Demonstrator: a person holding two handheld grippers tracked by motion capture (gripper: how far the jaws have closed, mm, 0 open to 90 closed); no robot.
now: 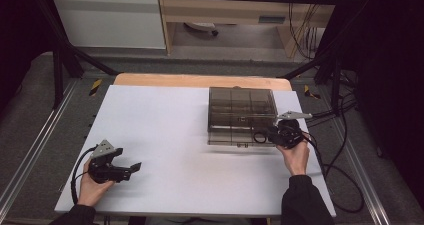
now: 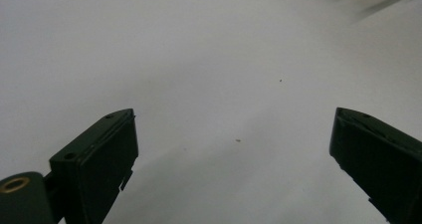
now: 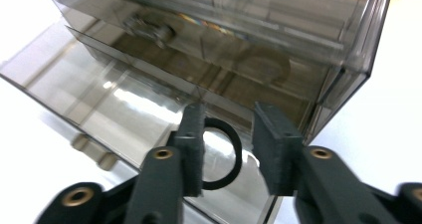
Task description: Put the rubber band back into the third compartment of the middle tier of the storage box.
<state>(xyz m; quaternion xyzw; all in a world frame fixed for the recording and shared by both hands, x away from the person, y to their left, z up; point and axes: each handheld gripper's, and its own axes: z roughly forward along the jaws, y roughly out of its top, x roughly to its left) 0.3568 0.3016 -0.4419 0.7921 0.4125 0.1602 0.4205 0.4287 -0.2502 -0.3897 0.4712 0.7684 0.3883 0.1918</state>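
Right claw (image 3: 229,147) fills the foreground of the right gripper view, its 2 black jaws a little apart with a black ring (image 3: 226,157) between them; the ring lies against the left jaw, while a gap shows between it and the other jaw, so I cannot tell whether it is truly gripped. Just beyond the jaws stands a smoky, see-through plastic drawer box (image 3: 278,30), with its lower drawer (image 3: 99,99) pulled out toward the camera. The ring hangs over the near right corner of that open drawer. Inside the box, behind the tinted walls, a small metal piece (image 3: 149,31) and a faint ring-like shape can be made out, though too dimly to name.

From the high view, the box (image 1: 242,110) sits on the right half of the white desk (image 1: 165,125), and the right claw (image 1: 267,135) reaches its front right corner, held by the person's right hand (image 1: 296,157).

Left claw (image 1: 131,169) sits low near the front left of the desk, well apart from the box, in the person's left hand (image 1: 90,187). In the left gripper view its jaws stand wide apart over bare white desk (image 2: 209,59), with nothing between them.
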